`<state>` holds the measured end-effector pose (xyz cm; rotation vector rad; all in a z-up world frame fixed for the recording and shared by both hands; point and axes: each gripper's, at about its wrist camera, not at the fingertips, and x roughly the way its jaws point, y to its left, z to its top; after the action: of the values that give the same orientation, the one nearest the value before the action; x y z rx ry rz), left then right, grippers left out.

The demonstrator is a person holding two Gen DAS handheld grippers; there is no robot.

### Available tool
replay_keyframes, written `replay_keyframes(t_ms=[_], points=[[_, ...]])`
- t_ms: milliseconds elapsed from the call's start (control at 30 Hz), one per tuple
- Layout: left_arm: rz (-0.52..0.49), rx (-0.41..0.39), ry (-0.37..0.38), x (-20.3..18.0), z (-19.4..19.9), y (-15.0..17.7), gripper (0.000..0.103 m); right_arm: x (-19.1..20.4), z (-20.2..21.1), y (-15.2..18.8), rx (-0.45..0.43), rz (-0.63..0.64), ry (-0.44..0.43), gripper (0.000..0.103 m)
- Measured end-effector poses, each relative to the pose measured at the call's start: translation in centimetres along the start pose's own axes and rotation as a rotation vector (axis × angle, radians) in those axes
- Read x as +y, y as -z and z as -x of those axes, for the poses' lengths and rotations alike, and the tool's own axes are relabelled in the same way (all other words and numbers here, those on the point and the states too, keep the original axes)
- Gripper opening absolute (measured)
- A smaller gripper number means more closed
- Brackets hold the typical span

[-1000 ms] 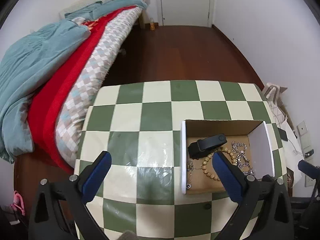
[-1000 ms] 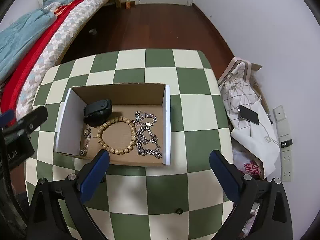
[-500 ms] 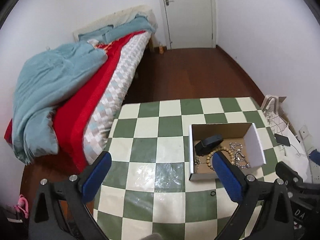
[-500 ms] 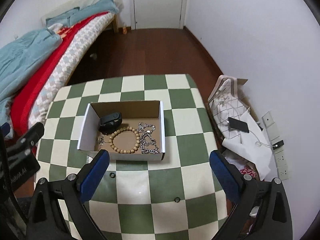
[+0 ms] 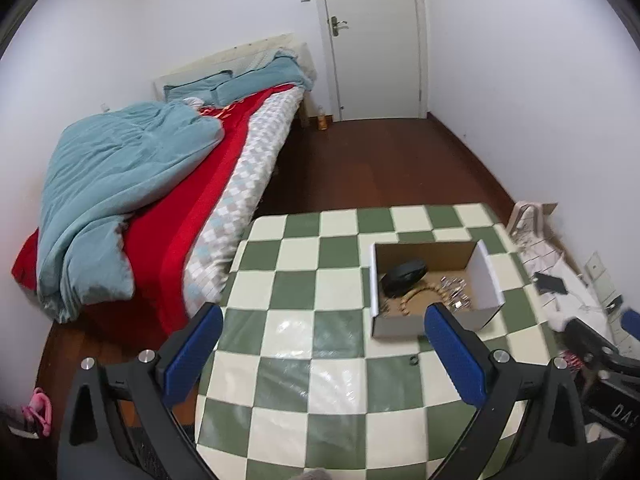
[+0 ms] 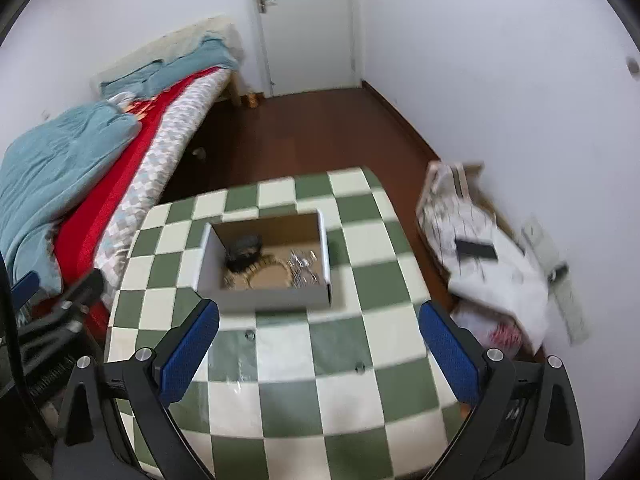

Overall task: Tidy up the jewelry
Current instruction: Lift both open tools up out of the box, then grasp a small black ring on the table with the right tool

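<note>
- Pulled back and up from a second ago — more bedroom in both views, the open cardboard box (image 5: pixel 436 292) (image 6: pixel 266 266) smaller and farther.
- Left gripper (image 5: pixel 318 340) and right gripper (image 6: pixel 318 340) both spread wide, empty.
- Inside the box: black band (image 5: pixel 404 274), wooden bead bracelet (image 5: pixel 416 298), silver chains (image 6: pixel 304 266).
- Green-and-cream checkered tabletop (image 5: pixel 304 280) beside a bed with red and teal bedding (image 5: pixel 160 200); white door (image 5: pixel 372 36) beyond.

Left gripper (image 5: pixel 320 344) jaws wide apart, empty; right gripper (image 6: pixel 318 338) likewise
</note>
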<state>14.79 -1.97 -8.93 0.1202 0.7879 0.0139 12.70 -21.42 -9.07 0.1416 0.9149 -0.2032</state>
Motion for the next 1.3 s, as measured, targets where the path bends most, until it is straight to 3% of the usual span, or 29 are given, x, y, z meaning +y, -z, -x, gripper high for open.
replay_keyframes(t_ms=[100,200,400,467,600,733,1033,1300], points=[[-0.029,0.061,-0.029,-0.6,-2.5,2.0,0.103,-2.1,-2.6,2.6,0.076,-0.053,0.037,0.098],[-0.057,0.144,-0.05,-1.4,-5.9,4.2,0.103,-4.0,-6.5,5.4,0.174,-0.095,0.047,0.075],[-0.073,0.269,-0.069,-2.7,-11.1,6.8,0.103,-4.8,-13.9,9.5,0.28,-0.097,0.027,0.054],[-0.078,0.294,-0.072,-2.9,-12.0,7.2,0.103,-4.4,-15.6,10.3,0.289,-0.079,0.04,0.044],[-0.082,0.317,-0.068,-3.1,-13.2,7.6,0.103,-3.1,-17.0,10.6,0.243,-0.01,0.093,0.039],[-0.08,0.335,-0.069,-3.2,-14.2,7.6,0.103,-2.5,-17.4,10.5,0.203,0.02,0.108,0.013],[-0.081,0.358,-0.044,-4.2,-15.7,7.5,0.103,-3.4,-17.2,10.3,0.179,-0.011,0.089,0.013],[-0.08,0.406,0.094,-7.0,-17.6,7.7,0.102,-5.1,-16.1,9.8,0.16,-0.059,0.081,0.013]])
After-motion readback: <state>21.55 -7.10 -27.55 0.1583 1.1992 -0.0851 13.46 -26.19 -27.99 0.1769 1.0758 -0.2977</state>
